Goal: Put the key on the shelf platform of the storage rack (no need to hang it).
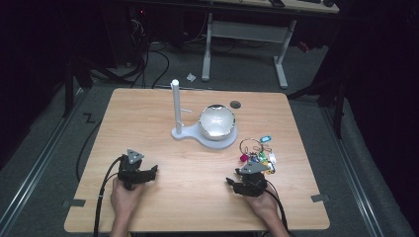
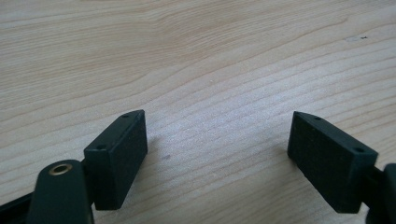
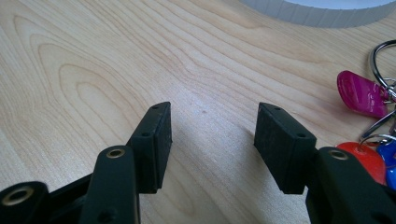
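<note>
We cannot count or sort the tags in the key bunch (image 1: 258, 150) from the high view; too small, and the right gripper (image 1: 236, 183) covers its near part. In the right gripper view the ring (image 3: 384, 60), blue tag (image 3: 386, 156) and white stand base (image 3: 322, 11) run off the edges. The bowl's (image 1: 217, 121) contents are unreadable under glare.

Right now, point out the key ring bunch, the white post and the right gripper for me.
key ring bunch (image 1: 258, 150), high view, on the coloured tags.
white post (image 1: 175, 106), high view, on the upright shaft.
right gripper (image 3: 212, 140), right gripper view, midway between its open jaws.
</note>
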`<action>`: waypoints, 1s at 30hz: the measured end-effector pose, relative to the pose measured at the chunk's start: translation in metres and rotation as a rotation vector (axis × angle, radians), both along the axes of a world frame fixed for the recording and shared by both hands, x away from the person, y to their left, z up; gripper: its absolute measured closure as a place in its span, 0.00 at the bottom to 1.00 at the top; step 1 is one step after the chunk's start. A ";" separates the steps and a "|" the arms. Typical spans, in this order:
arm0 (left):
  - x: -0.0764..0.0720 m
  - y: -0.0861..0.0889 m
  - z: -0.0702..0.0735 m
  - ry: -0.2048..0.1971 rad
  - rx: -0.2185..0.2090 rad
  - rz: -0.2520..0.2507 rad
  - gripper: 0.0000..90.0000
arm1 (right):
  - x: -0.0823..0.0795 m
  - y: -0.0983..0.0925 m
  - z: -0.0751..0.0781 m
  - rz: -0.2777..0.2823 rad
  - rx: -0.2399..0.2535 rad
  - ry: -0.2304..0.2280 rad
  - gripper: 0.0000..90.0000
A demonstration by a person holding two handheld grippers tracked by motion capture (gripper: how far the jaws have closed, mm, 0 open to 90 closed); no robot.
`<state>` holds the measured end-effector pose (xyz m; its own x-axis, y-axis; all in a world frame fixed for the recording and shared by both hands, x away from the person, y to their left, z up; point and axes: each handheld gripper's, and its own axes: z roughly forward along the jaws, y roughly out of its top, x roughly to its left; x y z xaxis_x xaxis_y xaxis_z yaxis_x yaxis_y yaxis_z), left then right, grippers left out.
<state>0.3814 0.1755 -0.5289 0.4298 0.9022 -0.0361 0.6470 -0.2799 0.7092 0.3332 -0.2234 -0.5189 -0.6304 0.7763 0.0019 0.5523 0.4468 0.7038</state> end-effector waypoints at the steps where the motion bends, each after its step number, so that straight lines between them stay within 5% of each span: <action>1: 0.000 0.000 0.000 0.001 0.000 -0.001 0.23 | 0.000 0.000 0.000 0.000 0.000 0.000 0.52; 30: 0.000 0.000 0.000 0.001 -0.003 -0.001 0.23 | -0.001 0.000 0.000 -0.011 0.004 0.000 0.54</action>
